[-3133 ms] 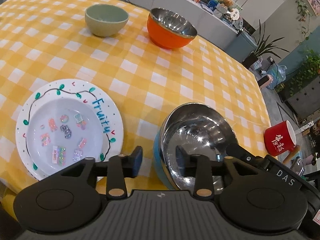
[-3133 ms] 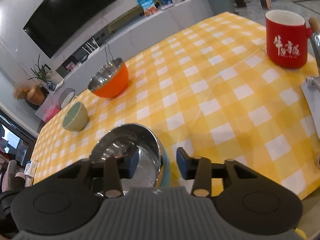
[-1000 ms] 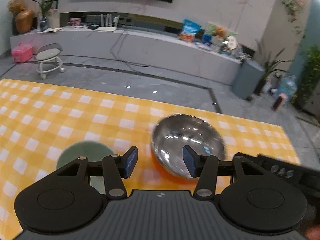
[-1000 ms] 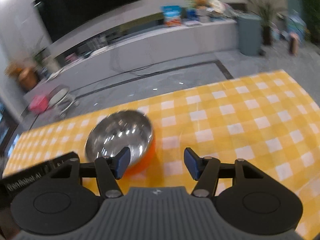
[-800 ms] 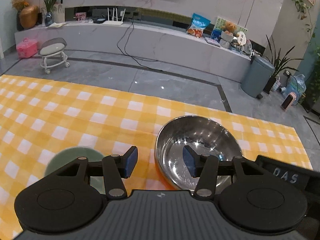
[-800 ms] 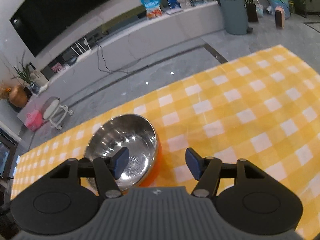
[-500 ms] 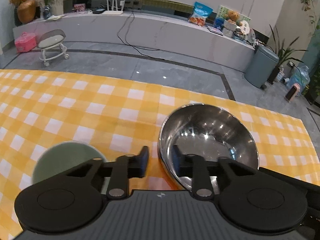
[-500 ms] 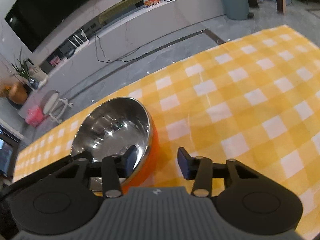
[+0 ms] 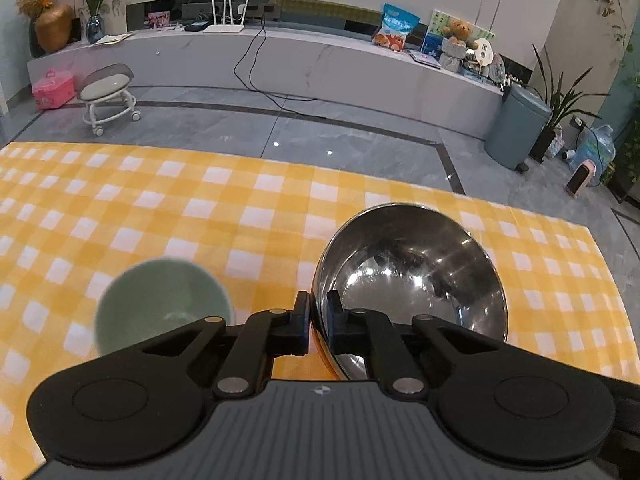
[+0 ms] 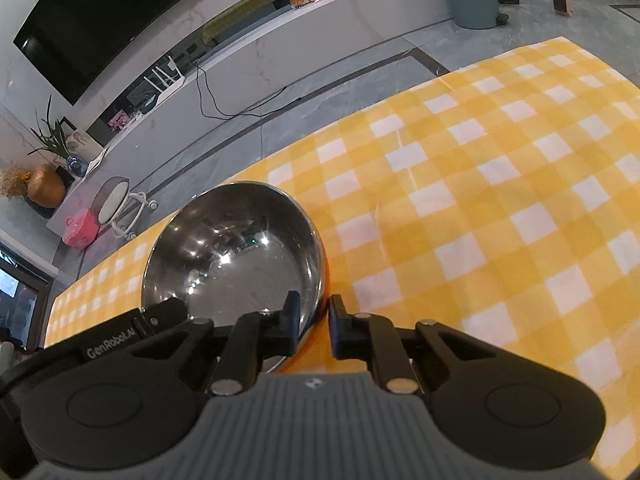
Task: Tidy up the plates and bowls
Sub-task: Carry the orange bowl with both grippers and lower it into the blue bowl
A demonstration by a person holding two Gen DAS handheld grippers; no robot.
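Steel rim between the pads on both sides — that is what we note first. Our left gripper [image 9: 318, 322] has just been closing and now pinches the near-left rim of the orange bowl [image 9: 408, 284], one pad outside the wall, one inside the polished lining. Our right gripper [image 10: 312, 320] has likewise just been closing and clamps the near-right rim of the same bowl [image 10: 236, 252], again one pad within and one without. The two grips sit on roughly opposite sides of the near edge, so we judge the bowl is shared evenly, neither hand nearer than the other. It rests on the yellow checked tablecloth [image 9: 200, 216], apparently upright, rim facing up; being round, it has no long axis to align.

Just beside the left gripper, to its left, stands the small green bowl [image 9: 160, 304], apart from the orange one. We judge any lift must go straight up with both hands together — past the bowl lies the table's far edge, then grey floor [image 9: 280, 132]
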